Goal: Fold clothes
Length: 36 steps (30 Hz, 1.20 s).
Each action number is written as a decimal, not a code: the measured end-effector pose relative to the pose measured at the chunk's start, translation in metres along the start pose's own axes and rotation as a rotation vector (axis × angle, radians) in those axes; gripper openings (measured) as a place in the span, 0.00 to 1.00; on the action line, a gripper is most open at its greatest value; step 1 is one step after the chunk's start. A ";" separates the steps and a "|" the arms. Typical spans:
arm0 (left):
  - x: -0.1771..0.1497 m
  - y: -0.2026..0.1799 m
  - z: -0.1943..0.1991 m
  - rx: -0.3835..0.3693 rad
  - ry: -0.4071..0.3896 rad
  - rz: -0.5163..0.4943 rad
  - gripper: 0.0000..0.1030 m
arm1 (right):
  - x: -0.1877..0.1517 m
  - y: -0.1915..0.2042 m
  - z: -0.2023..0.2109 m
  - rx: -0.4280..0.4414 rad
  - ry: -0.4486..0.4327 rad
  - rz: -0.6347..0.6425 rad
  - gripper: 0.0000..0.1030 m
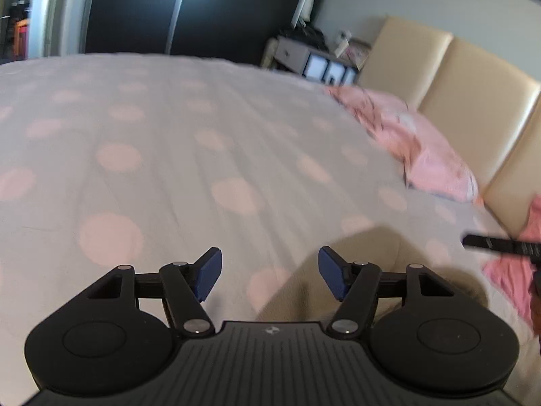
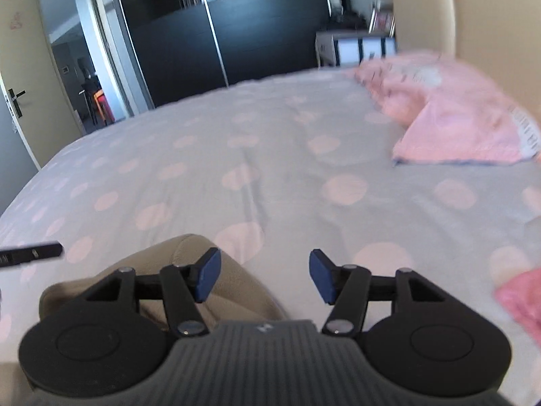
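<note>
A beige garment (image 1: 358,270) lies on the bed just ahead of and under my left gripper (image 1: 269,274), which is open and empty. In the right wrist view the same beige garment (image 2: 233,284) lies under the left finger of my right gripper (image 2: 264,275), which is open and empty. A folded pink garment (image 2: 456,115) lies at the far right of the bed by the headboard; it shows in the left wrist view (image 1: 416,142) too. Another pink cloth (image 2: 520,301) lies at the right edge.
The bed (image 2: 236,155) has a white cover with pink dots. A cream padded headboard (image 1: 473,101) stands on the right. A dark sliding wardrobe (image 2: 219,34) and a bedside unit (image 2: 355,47) stand beyond the bed. An open door (image 2: 20,101) is at the left.
</note>
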State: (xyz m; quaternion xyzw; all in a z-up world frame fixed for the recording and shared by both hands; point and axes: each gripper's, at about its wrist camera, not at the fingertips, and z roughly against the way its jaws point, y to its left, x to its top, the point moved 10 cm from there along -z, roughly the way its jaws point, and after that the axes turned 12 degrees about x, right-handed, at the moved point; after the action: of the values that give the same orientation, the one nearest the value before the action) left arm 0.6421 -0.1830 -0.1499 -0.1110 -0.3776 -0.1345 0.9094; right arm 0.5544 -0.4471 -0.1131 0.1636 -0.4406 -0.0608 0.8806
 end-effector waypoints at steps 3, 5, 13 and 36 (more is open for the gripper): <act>-0.022 -0.012 -0.026 0.053 0.036 -0.112 0.60 | -0.012 -0.001 -0.031 -0.004 0.046 -0.003 0.68; -0.040 -0.021 -0.035 0.021 0.079 -0.126 0.60 | -0.026 0.001 -0.051 0.003 0.100 0.023 0.69; -0.052 -0.034 -0.028 -0.026 0.005 -0.097 0.16 | -0.063 0.019 -0.082 0.018 0.160 0.151 0.24; -0.045 0.062 0.055 0.170 -0.180 0.072 0.57 | -0.013 0.033 -0.043 -0.076 -0.115 0.216 0.40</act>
State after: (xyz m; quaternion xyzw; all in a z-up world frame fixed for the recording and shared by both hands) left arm 0.5954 -0.1003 -0.1503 -0.0586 -0.4633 -0.0587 0.8823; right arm 0.5791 -0.4027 -0.1356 0.0779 -0.5029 0.0084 0.8608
